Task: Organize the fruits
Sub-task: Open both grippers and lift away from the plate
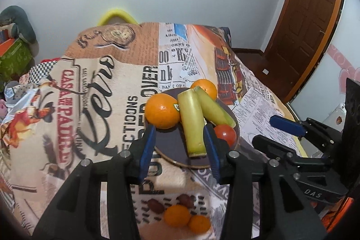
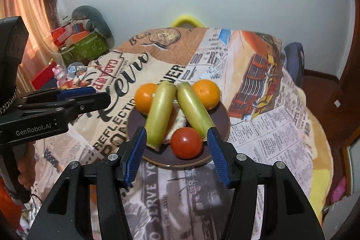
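While both grippers, left (image 1: 180,145) and right (image 2: 176,149), hang spread and empty, the round dark plate (image 2: 221,127) holds two smooth oranges (image 2: 207,93), two pale-green stalks (image 2: 160,111), and a glossy tomato (image 2: 186,142).

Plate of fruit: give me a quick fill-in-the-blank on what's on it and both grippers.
The plate holds two oranges, two green stalks and one red ____.
Both the left gripper and right gripper are ____.
Near the left gripper, ____ small oranges lie off the plate.
Missing: tomato; open; two
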Motion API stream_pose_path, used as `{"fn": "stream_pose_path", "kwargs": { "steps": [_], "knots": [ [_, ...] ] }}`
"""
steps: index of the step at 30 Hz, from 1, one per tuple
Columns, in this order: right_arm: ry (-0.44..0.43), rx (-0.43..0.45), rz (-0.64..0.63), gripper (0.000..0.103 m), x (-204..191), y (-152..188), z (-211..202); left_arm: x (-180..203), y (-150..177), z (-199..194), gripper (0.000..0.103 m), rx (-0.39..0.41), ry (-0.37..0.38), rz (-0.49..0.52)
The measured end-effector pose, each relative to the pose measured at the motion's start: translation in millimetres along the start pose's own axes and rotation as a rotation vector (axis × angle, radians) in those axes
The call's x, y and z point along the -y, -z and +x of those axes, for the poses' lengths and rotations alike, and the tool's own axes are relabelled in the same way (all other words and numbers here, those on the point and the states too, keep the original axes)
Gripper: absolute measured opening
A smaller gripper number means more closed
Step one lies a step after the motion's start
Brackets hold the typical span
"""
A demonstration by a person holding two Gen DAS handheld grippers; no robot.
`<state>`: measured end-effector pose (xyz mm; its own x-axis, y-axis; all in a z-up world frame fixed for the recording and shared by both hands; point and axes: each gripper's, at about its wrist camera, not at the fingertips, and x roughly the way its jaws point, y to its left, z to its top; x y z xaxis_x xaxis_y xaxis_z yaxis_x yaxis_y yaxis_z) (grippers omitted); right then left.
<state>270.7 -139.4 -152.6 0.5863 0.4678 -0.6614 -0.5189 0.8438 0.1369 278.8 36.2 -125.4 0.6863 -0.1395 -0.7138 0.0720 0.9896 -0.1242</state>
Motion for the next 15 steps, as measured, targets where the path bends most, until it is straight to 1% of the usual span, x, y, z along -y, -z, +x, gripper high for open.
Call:
{"fn": "stream_pose_path", "kwargs": {
  "steps": [1,3,5,10,12,15],
  "knots": [
    [0.003,0.006,-0.006,0.054,-3,0,-4,-1,2,-8,0.046,0.008,-0.006,0.004],
    [0.012,0.021,-0.022,0.056,-11,1,-14,-3,6,-23,0.055,0.03,-0.018,0.009],
    [0.016,0.031,-0.032,0.056,-17,3,-22,-4,11,-38,0.059,0.059,-0.033,0.012],
    [0.017,0.038,-0.048,0.056,-33,7,-35,-10,26,-68,0.061,0.074,-0.047,0.011],
    [0.012,0.037,-0.054,0.056,-40,10,-38,-14,33,-77,0.067,0.078,-0.055,0.005],
    [0.007,0.03,-0.067,0.057,-50,17,-41,-20,44,-86,0.07,0.079,-0.066,-0.007]
  ]
}}
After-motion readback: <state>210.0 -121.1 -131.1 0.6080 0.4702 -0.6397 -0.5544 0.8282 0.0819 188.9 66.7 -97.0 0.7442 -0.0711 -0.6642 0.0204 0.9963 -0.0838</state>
